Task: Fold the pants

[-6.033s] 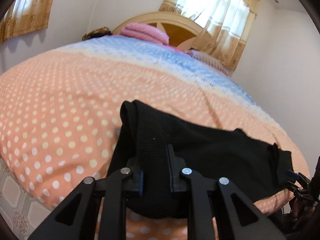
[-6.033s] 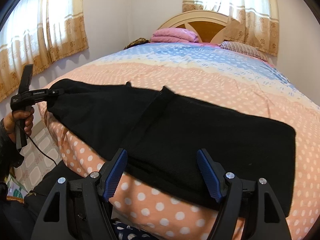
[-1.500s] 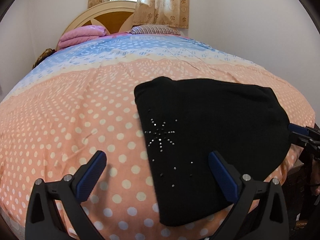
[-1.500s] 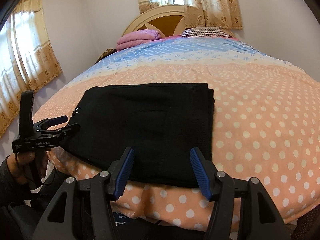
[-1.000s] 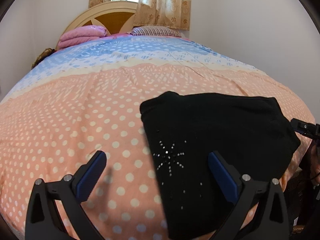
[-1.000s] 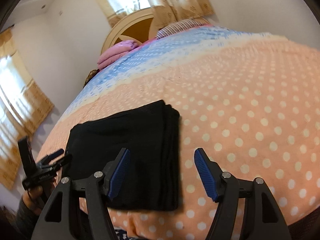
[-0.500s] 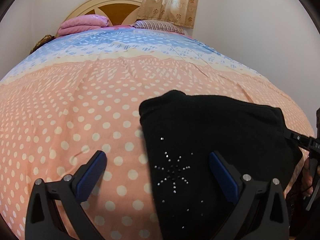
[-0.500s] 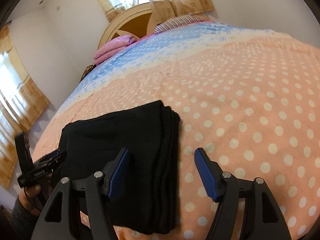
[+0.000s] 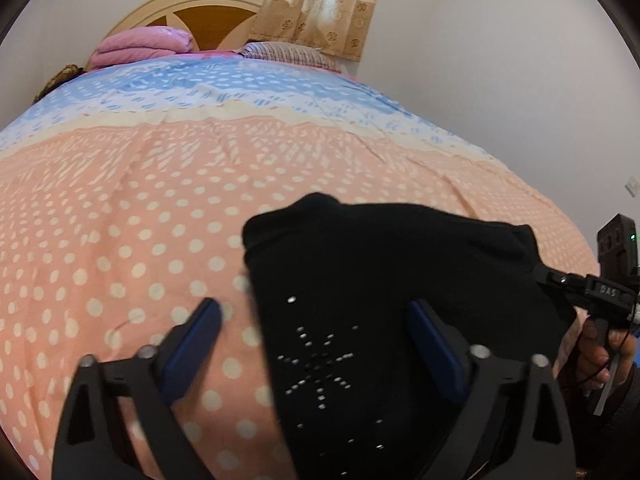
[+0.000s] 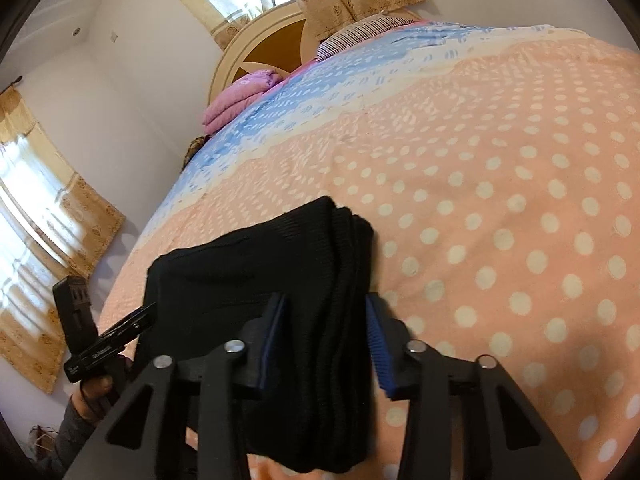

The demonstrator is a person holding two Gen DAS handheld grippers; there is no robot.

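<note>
The black pants (image 9: 380,280) lie folded into a thick rectangle near the bed's front edge, with a rhinestone star on top. My left gripper (image 9: 316,344) is open, its blue pads astride the left edge of the bundle. In the right wrist view the pants (image 10: 256,280) show their stacked fold layers. My right gripper (image 10: 326,336) has its pads closed in on that layered edge. The right gripper also shows in the left wrist view (image 9: 560,280), and the left gripper in the right wrist view (image 10: 136,320).
The bed's peach polka-dot cover (image 9: 120,240) spreads wide beyond the pants, turning blue toward the headboard (image 9: 200,12). A folded pink blanket (image 9: 140,44) and a striped pillow (image 9: 288,52) lie at the head. Curtained windows (image 10: 48,240) line the walls.
The right gripper has moved in and narrowed from wide open onto the layered edge of the pants. The left gripper has dropped closer, still open over the left side.
</note>
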